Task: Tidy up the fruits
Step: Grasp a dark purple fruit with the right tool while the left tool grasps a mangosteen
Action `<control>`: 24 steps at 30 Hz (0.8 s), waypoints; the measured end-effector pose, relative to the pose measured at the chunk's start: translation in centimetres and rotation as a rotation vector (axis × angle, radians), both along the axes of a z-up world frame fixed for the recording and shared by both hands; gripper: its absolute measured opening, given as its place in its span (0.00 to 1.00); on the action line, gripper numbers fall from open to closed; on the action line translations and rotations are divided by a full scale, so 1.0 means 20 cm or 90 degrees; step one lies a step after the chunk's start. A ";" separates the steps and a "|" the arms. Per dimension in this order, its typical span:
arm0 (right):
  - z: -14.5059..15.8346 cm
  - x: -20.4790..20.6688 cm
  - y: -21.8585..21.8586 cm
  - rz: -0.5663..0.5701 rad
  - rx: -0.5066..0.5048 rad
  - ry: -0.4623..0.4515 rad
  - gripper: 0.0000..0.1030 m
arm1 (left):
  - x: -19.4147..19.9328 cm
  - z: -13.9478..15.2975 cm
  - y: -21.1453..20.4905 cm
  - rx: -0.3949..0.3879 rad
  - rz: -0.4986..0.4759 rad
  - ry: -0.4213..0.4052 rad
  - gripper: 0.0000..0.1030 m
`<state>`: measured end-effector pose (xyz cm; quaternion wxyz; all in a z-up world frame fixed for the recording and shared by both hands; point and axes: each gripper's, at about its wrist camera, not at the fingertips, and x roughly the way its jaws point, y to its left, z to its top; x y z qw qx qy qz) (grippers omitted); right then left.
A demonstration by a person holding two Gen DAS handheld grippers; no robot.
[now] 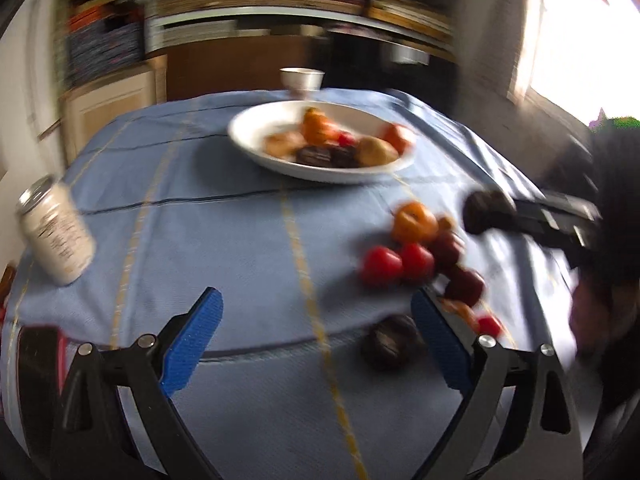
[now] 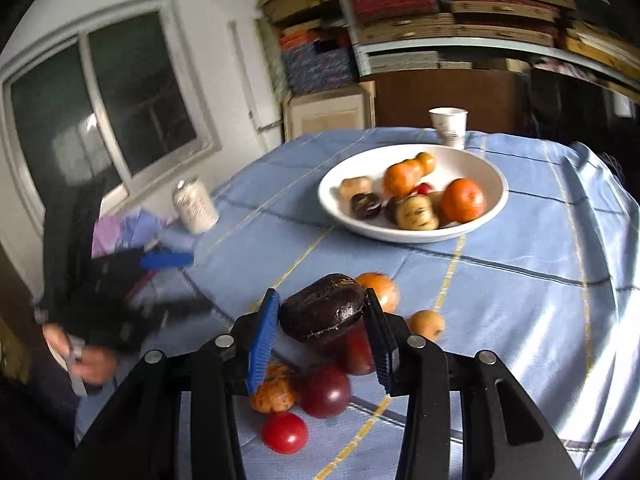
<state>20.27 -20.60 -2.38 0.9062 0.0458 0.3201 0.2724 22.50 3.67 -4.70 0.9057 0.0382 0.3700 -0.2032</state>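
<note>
Right gripper [image 2: 322, 320], nearest the lens in the right wrist view: its fingers [image 2: 262, 340] are narrowed and pinch a dark brown oval fruit [image 2: 323, 307] from both sides, lifted clear of the cloth. Left gripper [image 1: 316, 344], nearest in the left wrist view: its blue fingers [image 1: 192, 340] stand spread wide with nothing between them, hovering over the near edge of the surface [image 1: 224, 240].

Surface: covered by a light blue cloth with yellow and dark lines. White bowl [image 2: 472, 160], toward the far side, holds several fruits, among them an orange one [image 2: 464, 199], a pale yellowish one [image 2: 416, 212] and a dark one [image 2: 365, 205].

Loose fruit pile [image 1: 420, 256], on the cloth nearer than the bowl and below the held fruit: red, dark red and orange pieces lying close together; a separate dark fruit [image 1: 390, 342] lies just beside the left gripper's right finger.

White can [image 1: 56, 228]: at the left side of the surface, well apart from the bowl. Paper cup [image 2: 449, 126]: just behind the bowl's far rim.
</note>
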 end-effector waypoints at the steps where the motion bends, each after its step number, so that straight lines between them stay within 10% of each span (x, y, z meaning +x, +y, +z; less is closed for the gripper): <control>1: 0.00 0.00 -0.02 -0.006 0.005 0.000 0.42 | -0.03 0.00 -0.03 0.006 -0.021 -0.006 0.90; 9: -0.01 0.01 -0.06 -0.016 0.017 0.014 0.42 | -0.05 -0.11 -0.11 0.044 -0.085 0.035 0.60; 24: -0.01 0.01 -0.08 -0.022 0.029 0.022 0.42 | -0.04 -0.20 -0.21 0.055 -0.141 0.087 0.48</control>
